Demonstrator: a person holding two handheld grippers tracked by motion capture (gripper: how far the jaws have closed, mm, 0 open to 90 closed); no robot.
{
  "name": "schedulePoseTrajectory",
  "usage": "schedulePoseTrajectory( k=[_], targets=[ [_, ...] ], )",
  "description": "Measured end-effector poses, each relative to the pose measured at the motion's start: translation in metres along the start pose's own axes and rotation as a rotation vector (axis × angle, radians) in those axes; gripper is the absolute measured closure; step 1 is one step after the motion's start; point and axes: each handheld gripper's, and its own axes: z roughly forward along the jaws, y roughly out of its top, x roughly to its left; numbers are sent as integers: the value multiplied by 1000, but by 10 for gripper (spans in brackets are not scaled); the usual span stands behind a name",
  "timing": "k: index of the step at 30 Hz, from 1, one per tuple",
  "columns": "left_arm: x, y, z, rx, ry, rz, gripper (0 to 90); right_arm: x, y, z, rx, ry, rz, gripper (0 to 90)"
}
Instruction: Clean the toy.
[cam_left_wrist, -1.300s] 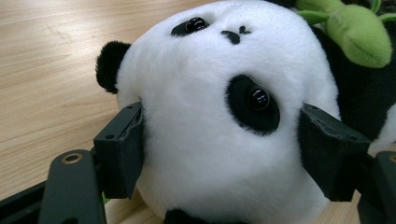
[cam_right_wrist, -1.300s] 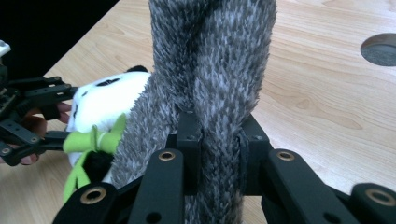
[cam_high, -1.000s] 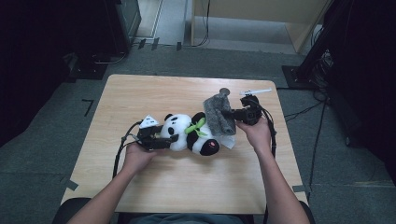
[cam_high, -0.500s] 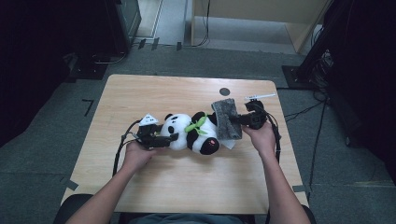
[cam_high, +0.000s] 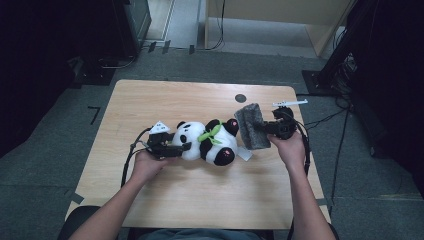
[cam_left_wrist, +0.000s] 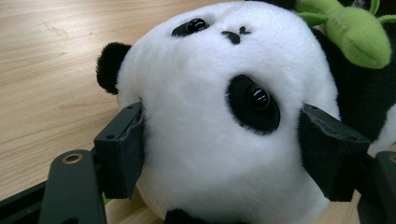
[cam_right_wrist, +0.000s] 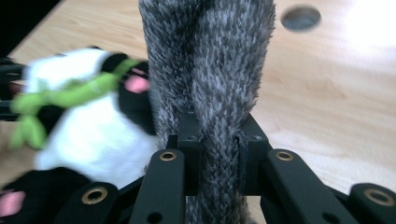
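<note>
L gripper (cam_high: 182, 148): jaws clamp plush panda (cam_high: 207, 142) head, lying mid wooden table (cam_high: 150, 100) | R gripper (cam_high: 260, 129): jaws pinch grey fuzzy cloth (cam_high: 250, 125), now lifted off panda's feet vs 1 s ago | likely between wiping strokes.

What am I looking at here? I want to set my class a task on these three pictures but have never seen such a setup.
A person sits at a wooden table and holds a hand tool with two black jaws in each hand. The high view looks down from above. The other two pictures come from small cameras riding on the tools, looking along their jaws. On the table lies a toy panda with a green scarf. The left gripper has its jaws on either side of the panda's head, pressing into the plush. The right gripper is clamped on a grey furry cloth, held beside the panda's feet. A dark round hole sits near the table's far edge.
</note>
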Motion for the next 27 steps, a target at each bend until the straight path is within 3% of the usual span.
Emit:
schedulePoseTrajectory(
  k=[1,6,11,12,14,18,19,27],
  targets=[
    [0,0,0,0,0,0,239,0,0,0,0,0,0,764],
    [0,0,0,-1,4,2,239,30,14,-20,-41,51,-79,765],
    [0,0,0,1,3,2,239,57,23,-22,-45,102,-149,765],
    [0,0,0,1,3,2,239,57,23,-22,-45,102,-149,765],
    [-1,0,0,2,4,2,239,72,28,-19,-40,120,-196,765],
    [-1,0,0,0,5,1,239,83,32,-16,-35,139,-222,764],
    [-1,0,1,-3,7,0,239,92,35,-11,-31,156,-244,765],
    [-2,0,2,-9,8,-3,240,119,43,13,-2,215,-304,764]
  ],
)
